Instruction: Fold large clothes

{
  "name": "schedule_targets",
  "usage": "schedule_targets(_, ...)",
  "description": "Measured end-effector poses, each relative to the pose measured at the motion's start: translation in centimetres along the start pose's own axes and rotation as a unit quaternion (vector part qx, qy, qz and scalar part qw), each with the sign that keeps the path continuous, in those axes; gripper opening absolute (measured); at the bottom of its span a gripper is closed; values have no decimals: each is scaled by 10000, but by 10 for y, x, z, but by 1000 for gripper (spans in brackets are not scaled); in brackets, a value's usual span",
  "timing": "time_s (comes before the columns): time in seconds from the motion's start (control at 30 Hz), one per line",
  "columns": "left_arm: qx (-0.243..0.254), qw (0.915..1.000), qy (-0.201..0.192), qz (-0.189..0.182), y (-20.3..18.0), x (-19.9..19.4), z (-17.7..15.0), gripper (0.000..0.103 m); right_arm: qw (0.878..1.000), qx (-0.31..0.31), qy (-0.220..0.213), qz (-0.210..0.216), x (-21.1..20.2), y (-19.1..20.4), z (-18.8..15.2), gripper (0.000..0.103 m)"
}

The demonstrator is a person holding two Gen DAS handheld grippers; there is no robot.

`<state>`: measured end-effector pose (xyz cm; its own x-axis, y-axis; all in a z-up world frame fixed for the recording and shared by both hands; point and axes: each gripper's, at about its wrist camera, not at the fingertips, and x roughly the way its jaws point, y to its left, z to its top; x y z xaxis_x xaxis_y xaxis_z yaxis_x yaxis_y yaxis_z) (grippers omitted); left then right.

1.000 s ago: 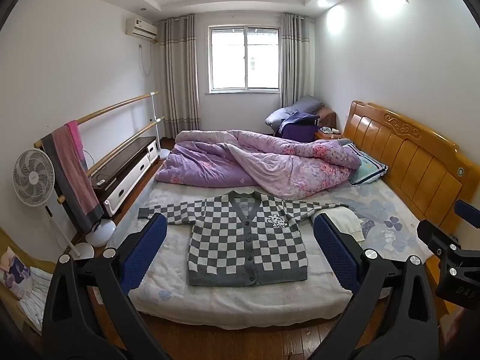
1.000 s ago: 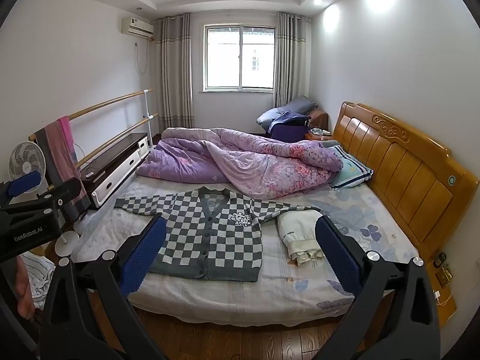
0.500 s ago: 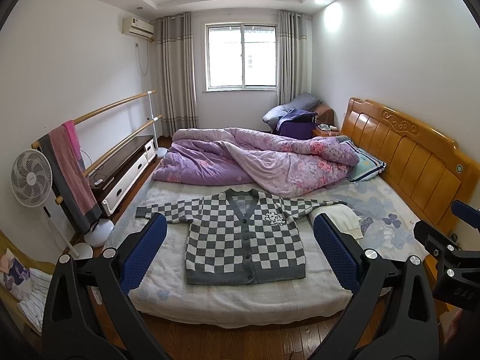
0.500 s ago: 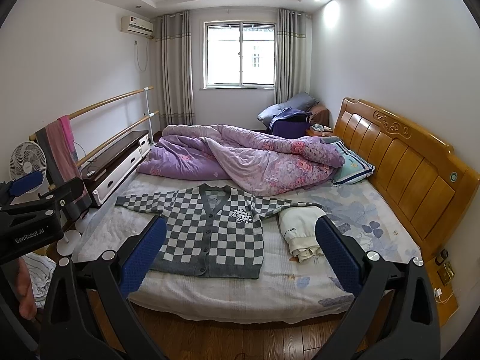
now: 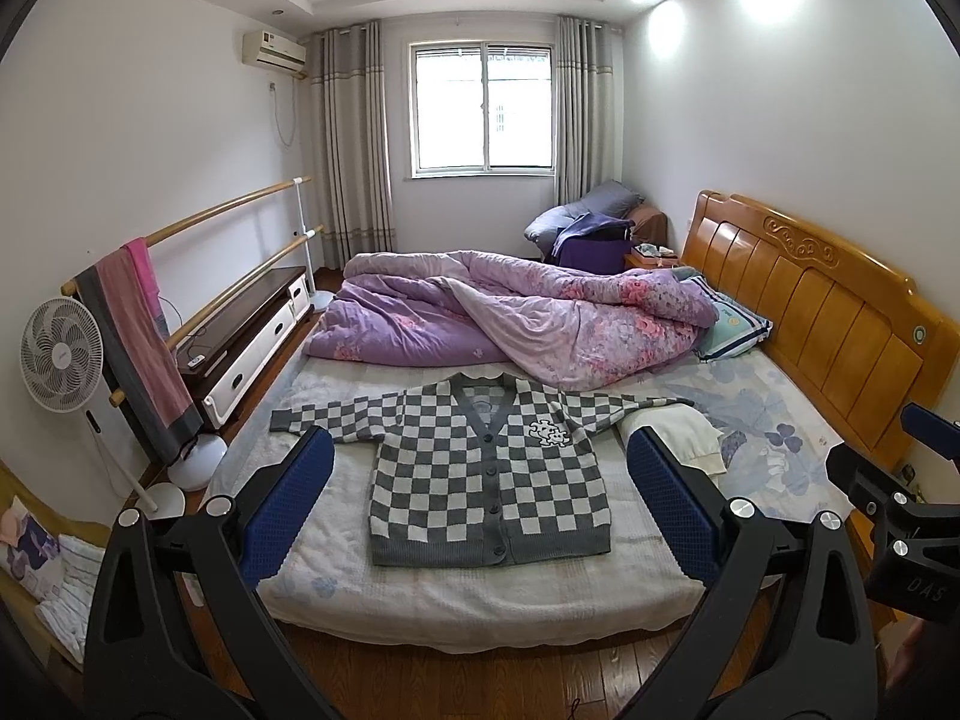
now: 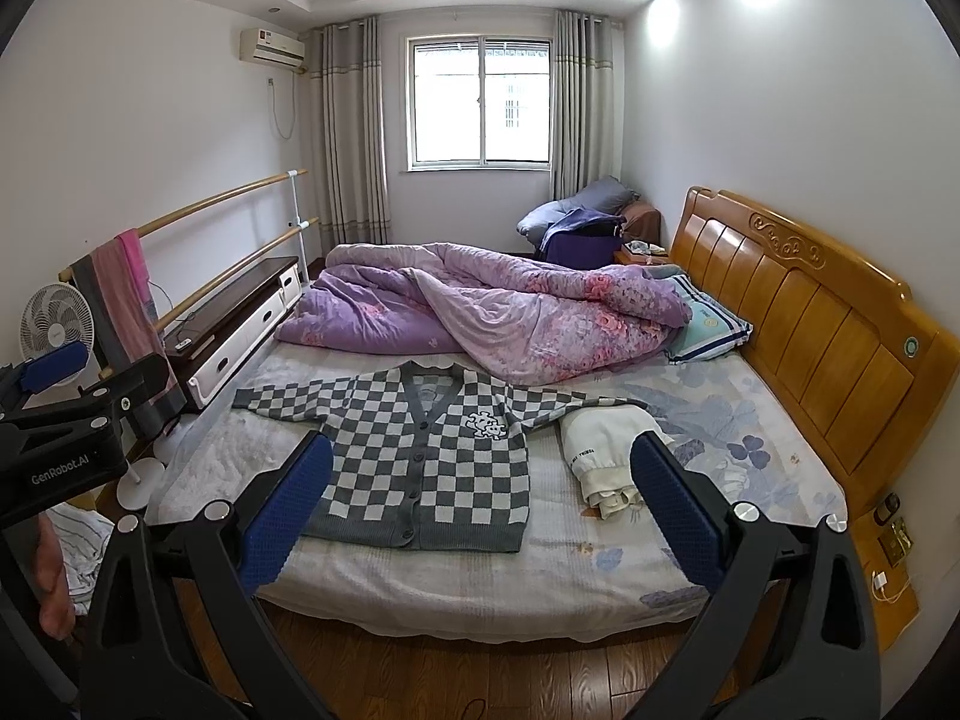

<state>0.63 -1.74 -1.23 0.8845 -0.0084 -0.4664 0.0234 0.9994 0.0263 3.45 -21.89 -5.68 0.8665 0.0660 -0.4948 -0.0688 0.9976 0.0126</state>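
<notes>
The left gripper [image 5: 480, 504] hangs with its jaws spread wide and nothing between them, held off the bed's near edge. The right gripper [image 6: 483, 507] is likewise wide apart and empty, beside it. Beyond them the checkered cardigan [image 5: 486, 474] lies flat and buttoned on the bed [image 5: 480, 594], hem toward the near edge, sleeves stretched sideways. A folded white garment [image 6: 603, 450] sits just beside its right sleeve. A purple quilt [image 5: 510, 324] is heaped along the far edge, against the wooden headboard [image 5: 840, 312].

Left gripper [image 5: 480, 501] and right gripper [image 6: 483, 498] agape (side by side)
</notes>
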Motion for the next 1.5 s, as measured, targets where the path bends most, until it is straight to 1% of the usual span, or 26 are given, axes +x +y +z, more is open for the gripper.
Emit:
schedule_targets(0.23,6,10000,27,10,-3,3,-9,98,10000,-4,31,25,2,-2,0,96)
schedule_targets(0.57,2,10000,44,5,3,3,-7,98,9999,3,79,109,9,-8,3,96)
schedule_targets(0.73,-47,9999,78,90,6,7,-9,98,9997,-40,107,204,14,-16,4,96)
schedule_targets(1.0,-123,9995,197,232,-17,15,-7,98,9990,-144,196,370,28,-39,4,96)
schedule_targets(1.27,-220,9984,401,326,-47,35,-3,98,9981,-205,346,461,40,-68,2,96)
schedule_targets(1.5,-126,9979,515,378,-68,51,-3,98,9973,-132,495,521,54,-86,-2,96)
